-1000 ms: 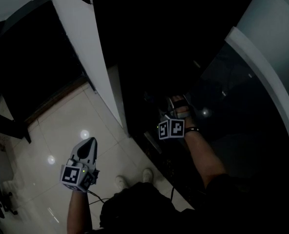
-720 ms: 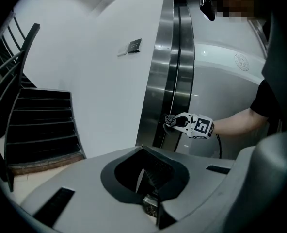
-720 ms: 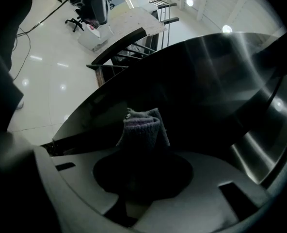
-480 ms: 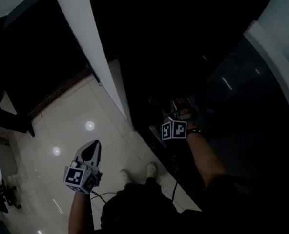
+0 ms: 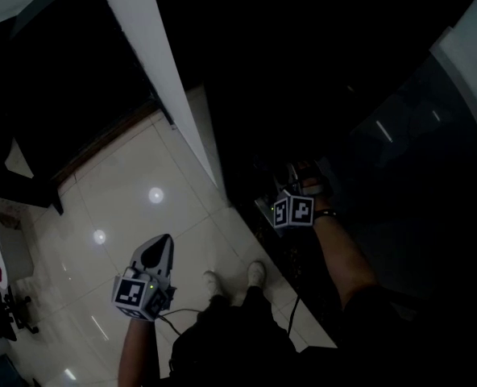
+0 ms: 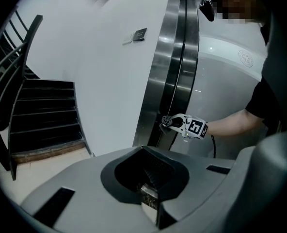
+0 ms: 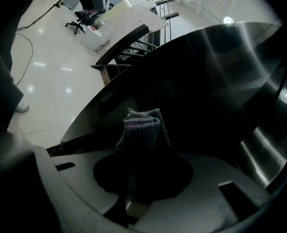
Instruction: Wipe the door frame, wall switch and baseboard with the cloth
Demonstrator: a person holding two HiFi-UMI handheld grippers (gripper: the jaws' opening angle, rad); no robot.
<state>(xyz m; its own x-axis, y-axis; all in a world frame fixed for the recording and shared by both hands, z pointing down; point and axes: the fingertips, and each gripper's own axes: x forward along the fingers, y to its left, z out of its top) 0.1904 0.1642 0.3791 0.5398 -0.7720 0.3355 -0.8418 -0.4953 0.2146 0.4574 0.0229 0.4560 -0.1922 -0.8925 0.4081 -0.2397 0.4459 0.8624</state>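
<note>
Sliding a bit further along the door frame (image 6: 165, 72), my right tongs (image 6: 167, 123) squeezed the cloth (image 7: 142, 127), left tongs (image 5: 158, 245) closed empty; pressing flat seemed best.

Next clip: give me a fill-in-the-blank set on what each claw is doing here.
1. The right claw is shut on a folded ___.
2. It reaches toward the shiny metal door ___.
3. The left claw, jaws together, holds ___.
4. It hangs over the tiled ___.

Missing words: cloth; frame; nothing; floor.
</note>
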